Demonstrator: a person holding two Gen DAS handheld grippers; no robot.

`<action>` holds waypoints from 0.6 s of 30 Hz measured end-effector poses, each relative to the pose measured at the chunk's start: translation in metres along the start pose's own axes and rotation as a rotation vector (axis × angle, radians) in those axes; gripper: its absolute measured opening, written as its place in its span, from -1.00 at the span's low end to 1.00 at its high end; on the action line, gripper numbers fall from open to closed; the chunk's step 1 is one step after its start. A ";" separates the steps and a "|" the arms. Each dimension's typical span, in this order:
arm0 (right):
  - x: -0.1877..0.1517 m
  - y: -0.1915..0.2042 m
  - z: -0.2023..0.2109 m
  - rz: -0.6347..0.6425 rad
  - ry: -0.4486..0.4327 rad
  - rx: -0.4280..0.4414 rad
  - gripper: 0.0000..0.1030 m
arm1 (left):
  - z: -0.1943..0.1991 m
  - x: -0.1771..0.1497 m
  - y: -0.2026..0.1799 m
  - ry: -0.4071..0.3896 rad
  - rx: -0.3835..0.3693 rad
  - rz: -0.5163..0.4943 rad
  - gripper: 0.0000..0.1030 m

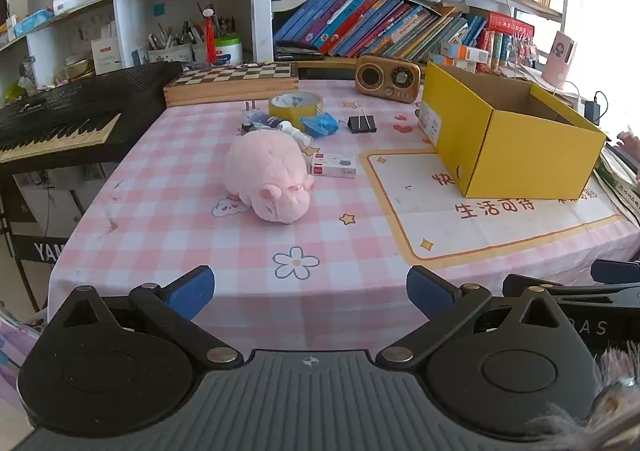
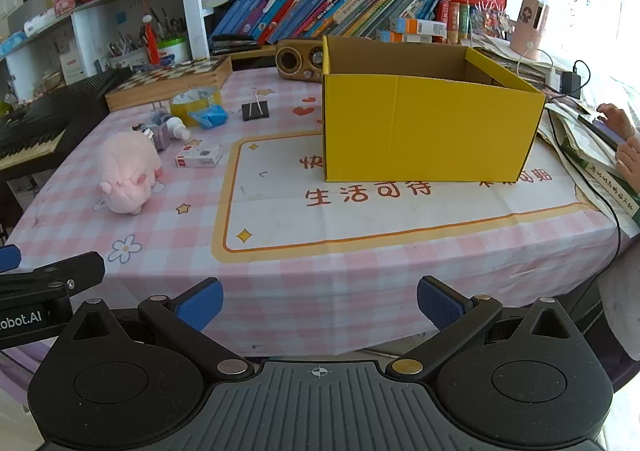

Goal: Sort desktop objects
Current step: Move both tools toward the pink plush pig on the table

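Lying belly-down, the pink plush pig looks fluffy; both tongs — left, right — spread wide.

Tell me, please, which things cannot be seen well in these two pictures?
- Yellow box floor: right wrist view, front wall hides it; left wrist view, side walls.
- Items behind the pink plush pig: left wrist view, partly covered.
- White carton print: too small.
- Radio: right wrist view, box covers one end.
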State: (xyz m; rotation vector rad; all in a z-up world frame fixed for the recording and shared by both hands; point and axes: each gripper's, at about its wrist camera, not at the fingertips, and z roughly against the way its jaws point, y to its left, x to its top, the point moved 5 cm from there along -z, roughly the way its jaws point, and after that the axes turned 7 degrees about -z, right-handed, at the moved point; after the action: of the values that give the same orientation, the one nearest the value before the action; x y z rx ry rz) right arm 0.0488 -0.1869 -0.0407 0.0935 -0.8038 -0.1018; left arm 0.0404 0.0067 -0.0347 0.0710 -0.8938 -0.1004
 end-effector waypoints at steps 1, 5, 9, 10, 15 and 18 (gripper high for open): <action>0.000 0.000 0.000 0.001 -0.001 0.000 1.00 | 0.000 0.000 0.000 0.001 -0.001 0.001 1.00; 0.001 0.001 0.000 0.005 -0.001 -0.002 1.00 | -0.001 0.001 0.002 0.008 0.007 0.009 1.00; 0.000 0.002 -0.001 0.007 0.001 -0.002 1.00 | -0.004 0.000 0.002 0.020 0.017 0.001 1.00; 0.001 0.002 -0.001 0.008 0.002 -0.002 1.00 | -0.004 0.000 0.002 0.023 0.019 -0.001 1.00; 0.001 0.003 -0.002 0.010 0.002 -0.003 1.00 | -0.004 0.000 0.002 0.023 0.017 0.000 1.00; 0.001 0.003 -0.002 0.012 0.003 -0.004 1.00 | -0.004 0.000 0.001 0.023 0.016 0.001 1.00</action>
State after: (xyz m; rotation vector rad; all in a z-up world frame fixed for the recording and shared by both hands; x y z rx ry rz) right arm 0.0515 -0.1839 -0.0411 0.0849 -0.8012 -0.0916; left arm 0.0438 0.0082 -0.0374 0.0867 -0.8715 -0.0916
